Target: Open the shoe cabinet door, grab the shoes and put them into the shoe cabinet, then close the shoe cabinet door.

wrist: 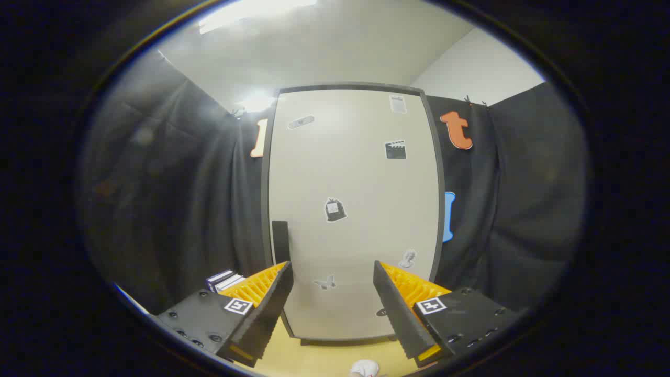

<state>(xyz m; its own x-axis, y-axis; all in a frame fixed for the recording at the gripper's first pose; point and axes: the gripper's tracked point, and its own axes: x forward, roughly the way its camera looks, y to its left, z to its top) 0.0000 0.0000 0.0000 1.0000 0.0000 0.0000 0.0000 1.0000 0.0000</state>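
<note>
Facing the shoe cabinet (pixel 353 209), the gripper (pixel 332 293) is spread wide with nothing between its fingers; both fingers (pixel 272 309) have ridged black inner pads backed by ribbed orange plastic, and each black base block carries a small square black-and-white marker. Neither finger touches the cabinet, which stands just ahead of them on a pale wooden floor (pixel 309 358).

The cabinet is a tall upright box, long axis vertical, its broad front turned toward the gripper. Its door (pixel 361 178) is shut, a smooth off-white panel set in a thin dark grey frame. A dark vertical bar handle (pixel 280 241) sits low on the door near the cabinet's left edge, just beyond the left finger's tip.

Small stickers (pixel 335 210) dot the door: a plaster shape and a paper slip near the cabinet's top, a clapperboard below them, a dark bag at mid-height, a butterfly and a small figure low down. Any writing on them is too small to read.

Left of the cabinet's foot, a short stack of books (pixel 224 280) shows behind the left finger. A rounded white object (pixel 365 368) lies on the floor before the cabinet, below the fingers; what it is cannot be told.
</note>
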